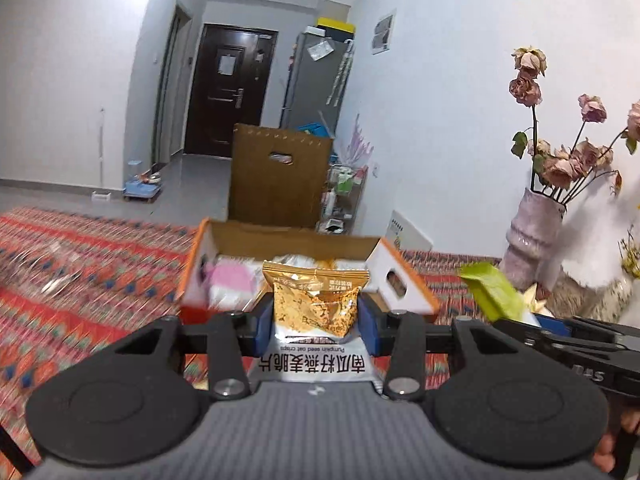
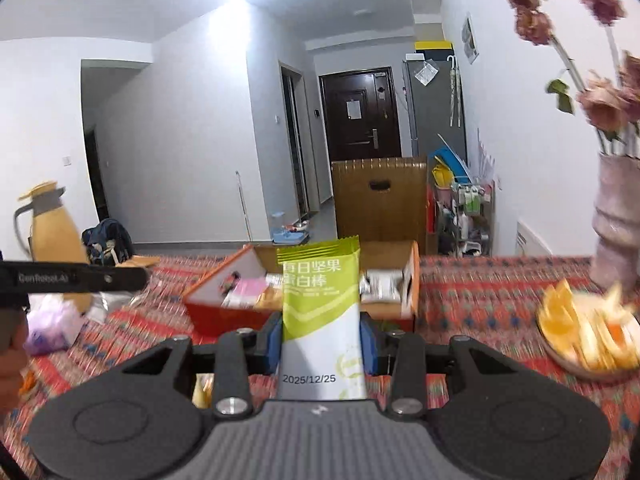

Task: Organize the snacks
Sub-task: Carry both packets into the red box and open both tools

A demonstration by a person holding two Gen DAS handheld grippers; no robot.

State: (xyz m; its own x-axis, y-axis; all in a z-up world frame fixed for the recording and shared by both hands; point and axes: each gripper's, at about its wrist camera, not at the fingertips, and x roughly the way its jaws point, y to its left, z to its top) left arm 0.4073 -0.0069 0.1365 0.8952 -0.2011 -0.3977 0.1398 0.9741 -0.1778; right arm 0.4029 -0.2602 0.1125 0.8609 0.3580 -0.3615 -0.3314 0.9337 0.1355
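Between the blue pads of the left gripper [image 1: 316,312] sits one gold snack packet [image 1: 314,304], squeezed tight, and the right gripper [image 2: 323,332] squeezes one green bar packet [image 2: 320,300]. Both are just short of the one open orange box [image 1: 192,276] on the red cloth [image 1: 80,280]. To do it well, I think each should go over the box before letting go, one at a time.

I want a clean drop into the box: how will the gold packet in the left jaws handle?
The gold packet looks crinkly and puffed, so probably light and floppy. Its glossy film may slip between the pads, and the crisps inside could crush.
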